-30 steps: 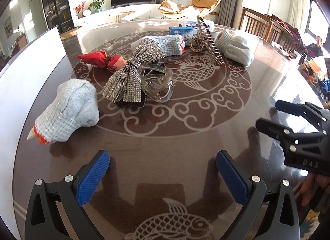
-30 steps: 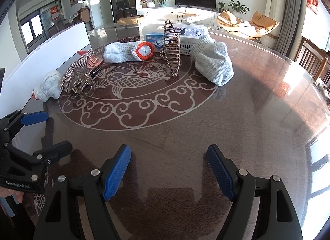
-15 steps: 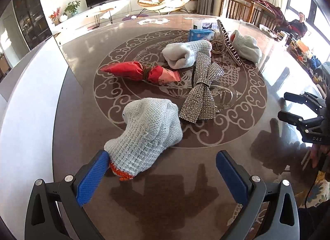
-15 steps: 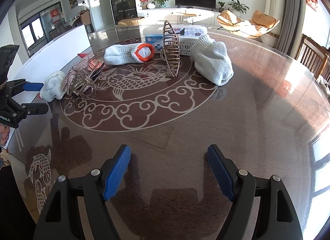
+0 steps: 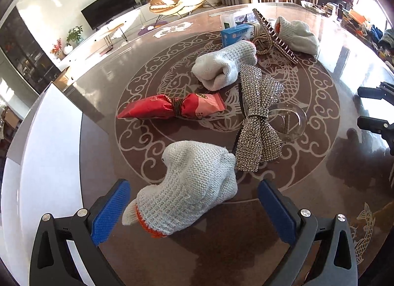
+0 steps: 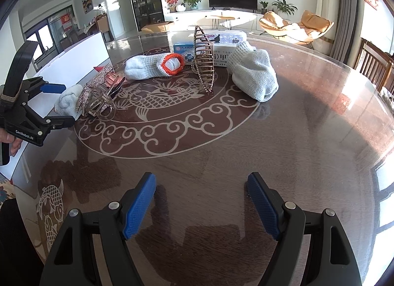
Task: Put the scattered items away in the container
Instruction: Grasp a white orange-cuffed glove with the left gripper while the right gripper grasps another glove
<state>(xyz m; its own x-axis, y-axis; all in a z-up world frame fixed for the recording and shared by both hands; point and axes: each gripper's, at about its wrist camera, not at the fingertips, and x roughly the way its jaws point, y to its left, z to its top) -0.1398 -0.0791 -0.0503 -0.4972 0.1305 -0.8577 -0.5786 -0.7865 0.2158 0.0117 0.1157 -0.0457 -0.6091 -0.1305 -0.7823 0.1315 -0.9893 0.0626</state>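
Closing in on the nearest knitted glove (image 5: pixel 192 187) — over the last second swinging from a far, level look across the desk (image 5: pixel 307 187) to a steep look down, with the glove now lying between the blue pads of the left claw (image 5: pixel 193 209). Spreading wide, not yet pinching anything; the glove's orange cuff pointing back toward the claw, its bulk resting on the desk just in front.

Sitting idle on the other side: the right claw (image 6: pixel 200 204), equally spread, hovering over a bare part of the desk and hardly shifting in that time, holding nothing.

Meaning, most likely, the first pick being lined up — nothing yet gathered. Lying scattered beyond the glove: a glittery bow (image 5: pixel 258 118) touching a clear hair clip (image 5: pixel 290 121), a red packet (image 5: pixel 172 107), a second glove (image 5: pixel 224 67), a toothed hair claw (image 5: pixel 273 32), a blue box (image 5: pixel 236 36) and a third glove (image 5: pixel 298 37) farther off.

Standing along the left edge of the desk, a white container (image 5: pixel 41 153) — close beside the nearest glove, so probably only a short carry once pinching down.
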